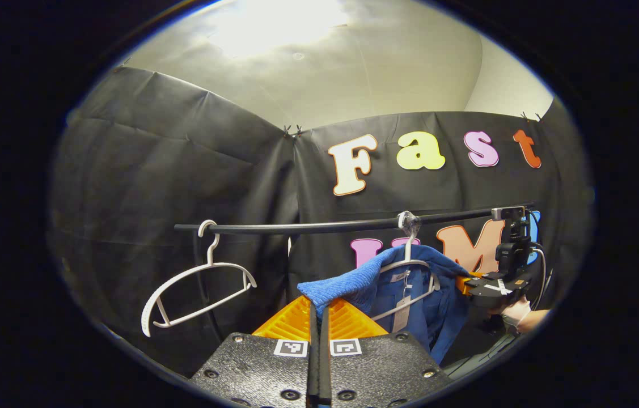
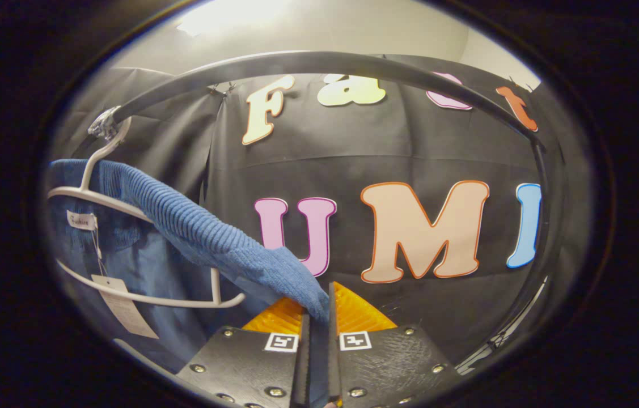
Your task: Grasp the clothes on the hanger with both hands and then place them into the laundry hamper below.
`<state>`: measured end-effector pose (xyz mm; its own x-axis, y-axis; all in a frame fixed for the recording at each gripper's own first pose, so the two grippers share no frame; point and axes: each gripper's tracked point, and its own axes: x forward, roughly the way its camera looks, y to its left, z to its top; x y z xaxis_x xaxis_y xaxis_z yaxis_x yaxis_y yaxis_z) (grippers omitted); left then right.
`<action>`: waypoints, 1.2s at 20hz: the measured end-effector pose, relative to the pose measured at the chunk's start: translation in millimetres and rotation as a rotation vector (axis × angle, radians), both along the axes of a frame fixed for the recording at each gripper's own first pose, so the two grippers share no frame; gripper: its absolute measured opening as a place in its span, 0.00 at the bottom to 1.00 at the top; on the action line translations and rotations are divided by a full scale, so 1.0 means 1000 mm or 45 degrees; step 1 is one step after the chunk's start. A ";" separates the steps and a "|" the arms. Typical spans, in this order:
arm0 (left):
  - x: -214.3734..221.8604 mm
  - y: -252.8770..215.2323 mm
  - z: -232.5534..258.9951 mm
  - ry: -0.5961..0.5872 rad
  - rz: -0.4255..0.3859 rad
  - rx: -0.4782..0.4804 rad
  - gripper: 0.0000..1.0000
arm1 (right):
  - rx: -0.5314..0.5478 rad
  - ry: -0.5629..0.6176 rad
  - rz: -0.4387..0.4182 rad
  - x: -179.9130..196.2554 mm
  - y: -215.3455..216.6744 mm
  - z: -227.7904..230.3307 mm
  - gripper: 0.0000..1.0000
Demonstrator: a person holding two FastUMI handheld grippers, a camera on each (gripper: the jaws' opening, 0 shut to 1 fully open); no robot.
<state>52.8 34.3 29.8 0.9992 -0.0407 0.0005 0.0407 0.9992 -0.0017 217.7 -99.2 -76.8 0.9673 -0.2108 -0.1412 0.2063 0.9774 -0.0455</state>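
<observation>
Left gripper view: both claws [image 1: 319,309] [image 2: 319,303] clamped on blue garment [image 1: 410,294] (white hanger [image 1: 407,266] inside).

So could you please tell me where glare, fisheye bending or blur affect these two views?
Left gripper view: the ceiling light blows out to white glare at the top; the rail looks nearly straight, and the blue garment and empty hanger are sharp. Right gripper view: the rail bends into a strong arc from distortion, slightly soft; the garment's knit is crisp.
</observation>
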 end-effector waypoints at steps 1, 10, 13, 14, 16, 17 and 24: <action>0.001 0.000 0.001 0.002 -0.013 0.007 0.00 | 0.000 -0.007 -0.001 0.002 -0.001 0.002 0.12; 0.013 0.012 0.007 0.007 -0.092 0.121 0.00 | 0.021 -0.054 0.008 0.012 -0.006 0.011 0.12; 0.019 0.017 0.003 0.034 -0.135 0.018 0.00 | -0.009 -0.053 0.025 0.015 -0.005 0.012 0.12; 0.022 0.020 0.002 0.038 -0.143 -0.027 0.00 | -0.044 -0.055 0.032 0.016 -0.004 0.015 0.12; 0.029 0.025 0.001 0.046 -0.155 -0.085 0.00 | -0.087 -0.068 0.042 0.019 -0.002 0.019 0.12; 0.031 0.027 0.000 0.045 -0.162 -0.093 0.01 | -0.082 -0.071 0.043 0.021 -0.002 0.019 0.12; 0.052 0.040 -0.007 0.081 -0.199 -0.079 0.00 | -0.101 -0.113 0.045 0.029 -0.008 0.026 0.12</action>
